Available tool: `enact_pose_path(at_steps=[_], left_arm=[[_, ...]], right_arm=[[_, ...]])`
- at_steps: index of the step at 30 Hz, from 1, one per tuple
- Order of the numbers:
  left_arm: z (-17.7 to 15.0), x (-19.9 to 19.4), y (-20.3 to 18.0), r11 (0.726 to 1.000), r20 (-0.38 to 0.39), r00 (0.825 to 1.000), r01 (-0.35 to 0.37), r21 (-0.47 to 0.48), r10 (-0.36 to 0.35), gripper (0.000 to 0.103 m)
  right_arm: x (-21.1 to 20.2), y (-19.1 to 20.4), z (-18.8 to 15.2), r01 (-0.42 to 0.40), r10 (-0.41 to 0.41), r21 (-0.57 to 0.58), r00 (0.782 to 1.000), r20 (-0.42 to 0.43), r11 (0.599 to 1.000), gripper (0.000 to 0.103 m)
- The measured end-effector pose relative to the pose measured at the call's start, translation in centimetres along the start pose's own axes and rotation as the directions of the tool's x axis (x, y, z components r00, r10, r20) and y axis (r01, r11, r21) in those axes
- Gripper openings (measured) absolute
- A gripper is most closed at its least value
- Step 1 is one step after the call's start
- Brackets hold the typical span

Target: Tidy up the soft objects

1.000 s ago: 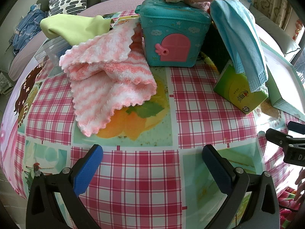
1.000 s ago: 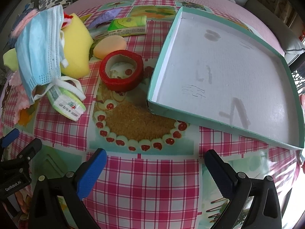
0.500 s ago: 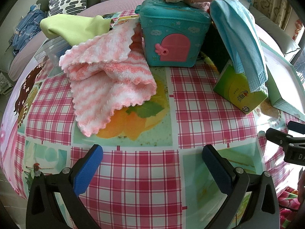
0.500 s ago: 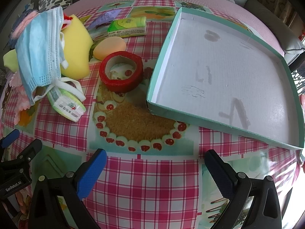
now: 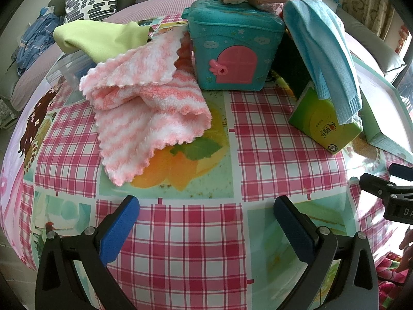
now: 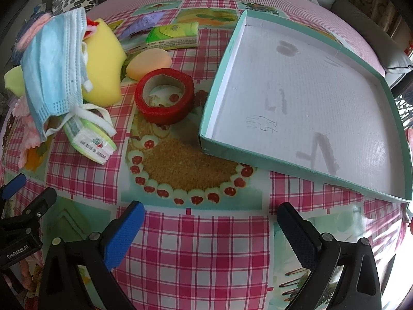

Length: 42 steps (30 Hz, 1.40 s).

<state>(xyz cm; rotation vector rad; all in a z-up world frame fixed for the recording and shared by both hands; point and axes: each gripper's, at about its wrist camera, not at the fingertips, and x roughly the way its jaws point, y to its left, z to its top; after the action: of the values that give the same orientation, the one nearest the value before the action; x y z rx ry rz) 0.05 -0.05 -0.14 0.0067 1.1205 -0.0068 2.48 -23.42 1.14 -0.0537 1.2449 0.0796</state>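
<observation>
Still, nothing has moved: both grippers, left (image 5: 206, 214) and right (image 6: 210, 219), hang agape and empty, towel (image 5: 144, 108) untouched, tray (image 6: 304, 103) bare.

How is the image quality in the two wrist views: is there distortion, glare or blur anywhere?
Left wrist view: strong fisheye bulge, so the checked tablecloth curves; the pink striped towel is sharp; dark corners. Right wrist view: same bulge bends the edges of the teal box lid; soft sheen on its white inside; overexposed at the far right edge; red tape roll is in focus.
</observation>
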Motion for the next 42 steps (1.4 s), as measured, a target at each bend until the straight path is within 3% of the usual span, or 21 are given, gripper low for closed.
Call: enact_pose_path(at_steps=[13,18,21,27,31,34,39,42], left_arm=[[0.3,0.1,-0.2,1.0,-0.006,1.0,0.007,0.007,-0.007,0.103],[0.8,-1.4,0.8,0.999,-0.015,1.0,0.026,-0.021,-0.026,0.103],[2.0,-3.4,1.8,0.998,0.027,0.999,0.047,-0.051,-0.045,0.103],[6.3,-6.0,3.3,0.997,0.055,0.998,-0.012,-0.082,0.017,0.103],[8.7,-6.5,3.9,0.991,0.03,0.999,0.024,-0.129,-0.02,0.103],[10.9,-6.5,4.1,0.985,0.007,1.0,0.03,-0.17,-0.029,0.103],[12.8,-7.6,4.6,0.974,0.05,0.997,0.065,-0.217,-0.055,0.103],[12.7,-7.4,4.8,0.968,0.066,0.997,0.045,-0.247,-0.029,0.103]], right_arm=[[-0.1,0.0,0.1,-0.01,0.01,0.005,1.0,0.006,1.0,0.103],[-2.8,-1.1,0.7,-0.054,0.049,0.047,0.993,0.104,0.997,0.103],[-4.9,-1.9,1.2,-0.09,0.076,0.073,0.98,0.182,0.993,0.103],[-8.9,-1.7,2.8,-0.131,0.107,0.07,0.954,0.279,0.989,0.103],[-11.5,-1.0,4.8,-0.158,0.143,0.031,0.947,0.288,0.987,0.103],[-13.2,0.9,7.1,-0.132,0.13,-0.012,0.945,0.302,0.991,0.103],[-14.7,2.6,9.7,-0.156,0.163,-0.047,0.931,0.327,0.987,0.103],[-14.5,3.5,10.4,-0.185,0.192,-0.054,0.925,0.327,0.981,0.103]])
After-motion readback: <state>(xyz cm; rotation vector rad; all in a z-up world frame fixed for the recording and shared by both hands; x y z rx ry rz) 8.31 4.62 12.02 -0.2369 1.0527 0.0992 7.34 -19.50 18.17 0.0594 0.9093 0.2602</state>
